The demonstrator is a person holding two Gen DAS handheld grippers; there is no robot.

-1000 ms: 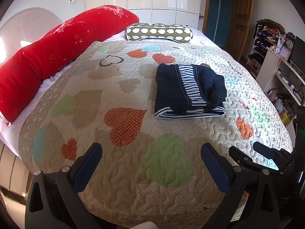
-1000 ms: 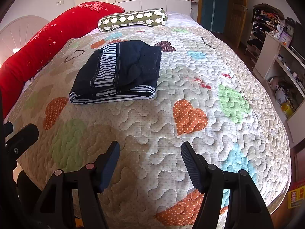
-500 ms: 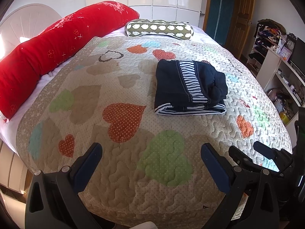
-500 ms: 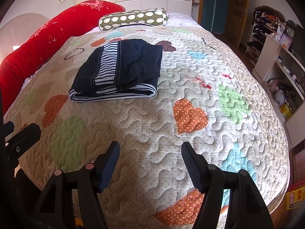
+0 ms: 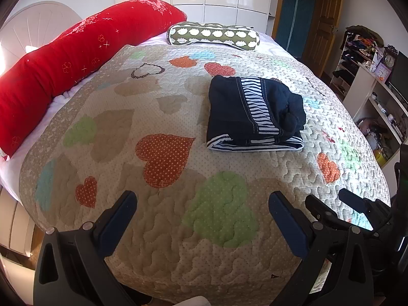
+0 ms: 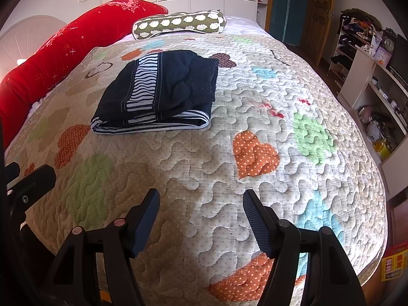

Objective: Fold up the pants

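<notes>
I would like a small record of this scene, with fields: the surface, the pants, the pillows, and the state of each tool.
surface: bed with a heart-pattern quilt
pants: navy with striped bands, folded into a compact bundle, lying on the quilt, touched by neither tool
pillows: long red pillow along the bed's left side; green patterned bolster at the far end
left tool: open, empty, above the near edge of the quilt
right tool: open, empty, above the near edge of the quilt
task state: fold looks done
</notes>
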